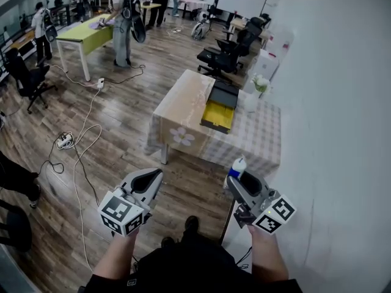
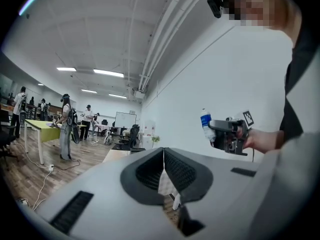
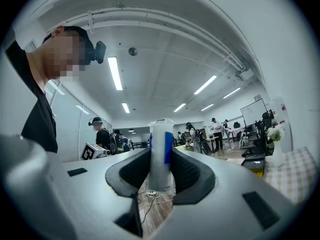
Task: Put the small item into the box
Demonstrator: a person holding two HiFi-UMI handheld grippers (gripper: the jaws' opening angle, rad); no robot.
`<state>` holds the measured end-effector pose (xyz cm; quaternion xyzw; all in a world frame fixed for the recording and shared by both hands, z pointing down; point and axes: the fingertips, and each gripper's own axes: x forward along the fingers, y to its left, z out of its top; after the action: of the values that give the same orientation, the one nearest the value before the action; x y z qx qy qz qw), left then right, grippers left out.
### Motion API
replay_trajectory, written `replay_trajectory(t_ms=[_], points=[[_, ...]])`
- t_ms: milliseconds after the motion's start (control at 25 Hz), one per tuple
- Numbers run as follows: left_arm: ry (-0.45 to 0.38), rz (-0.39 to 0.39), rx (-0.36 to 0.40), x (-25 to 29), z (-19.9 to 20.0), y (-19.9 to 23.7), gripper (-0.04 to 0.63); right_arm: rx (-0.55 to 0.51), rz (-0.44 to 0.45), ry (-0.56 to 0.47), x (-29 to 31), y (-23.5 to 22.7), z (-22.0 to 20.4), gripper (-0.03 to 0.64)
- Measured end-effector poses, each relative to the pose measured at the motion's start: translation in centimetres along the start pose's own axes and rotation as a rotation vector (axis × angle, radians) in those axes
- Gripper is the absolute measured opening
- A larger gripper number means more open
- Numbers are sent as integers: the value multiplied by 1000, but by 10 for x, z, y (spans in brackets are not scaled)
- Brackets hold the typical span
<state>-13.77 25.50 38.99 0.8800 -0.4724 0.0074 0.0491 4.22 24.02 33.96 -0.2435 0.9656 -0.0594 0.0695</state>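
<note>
My right gripper [image 1: 238,179] is shut on a small white bottle with a blue label [image 1: 237,165], held upright at waist height. In the right gripper view the bottle [image 3: 161,149] stands between the two dark pads of that gripper [image 3: 161,156]. My left gripper [image 1: 153,177] hangs beside it with its jaws together and nothing between them; the left gripper view shows its pads [image 2: 163,156] meeting and the bottle [image 2: 206,124] off to the right. The box [image 1: 220,112], black with a yellow inside, lies open on the table [image 1: 183,102] well ahead of both grippers.
A checked cloth with flower prints covers the table, and a vase of white flowers [image 1: 261,85] stands at its far right. Black office chairs [image 1: 226,57] stand behind it. Cables and a power strip [image 1: 66,140] lie on the wooden floor at left. People stand by a green table [image 1: 91,32]. A white wall runs along the right.
</note>
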Motion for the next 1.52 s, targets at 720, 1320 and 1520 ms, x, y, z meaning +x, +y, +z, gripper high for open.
replay_trajectory(t_ms=[720,1320,1520], points=[[70,36,-36,51,-22,55,15,102,21,27,55,-71,-29,135],[147,16,-6,190,-11,72,15,207,40,-4,70,-202,-31,135],[160,14,25,234,-1,72,15,212,41,-38,66,-246,-18,135]])
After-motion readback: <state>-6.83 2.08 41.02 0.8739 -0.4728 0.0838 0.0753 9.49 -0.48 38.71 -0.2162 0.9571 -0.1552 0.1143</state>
